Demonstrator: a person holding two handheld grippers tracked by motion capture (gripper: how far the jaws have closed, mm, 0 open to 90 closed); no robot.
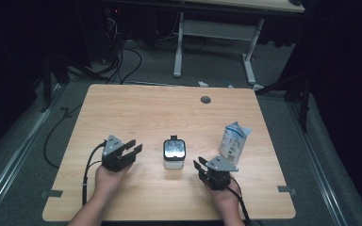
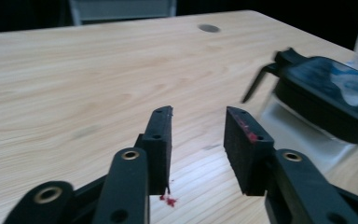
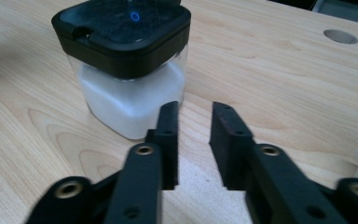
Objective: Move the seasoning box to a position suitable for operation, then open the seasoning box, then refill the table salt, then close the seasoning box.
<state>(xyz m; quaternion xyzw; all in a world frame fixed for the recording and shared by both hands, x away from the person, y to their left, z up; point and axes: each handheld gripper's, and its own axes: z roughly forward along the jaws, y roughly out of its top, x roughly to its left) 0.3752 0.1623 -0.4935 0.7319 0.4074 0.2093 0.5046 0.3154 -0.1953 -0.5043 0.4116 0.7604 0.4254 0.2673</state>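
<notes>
Squarely upright jar [image 1: 174,153], lid [image 3: 121,28] topmost

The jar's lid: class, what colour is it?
Black. The lid caps a clear jar of white contents, best seen in the right gripper view.

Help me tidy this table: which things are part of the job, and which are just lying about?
In use: clear square jar with black lid and white powder; left gripper; right gripper.
Lying about: white and blue paper bag; grey round hole in the table.

A jar [image 1: 174,153] stands on the table [image 1: 146,108] between both claws, pouch [image 1: 233,140] right.
</notes>
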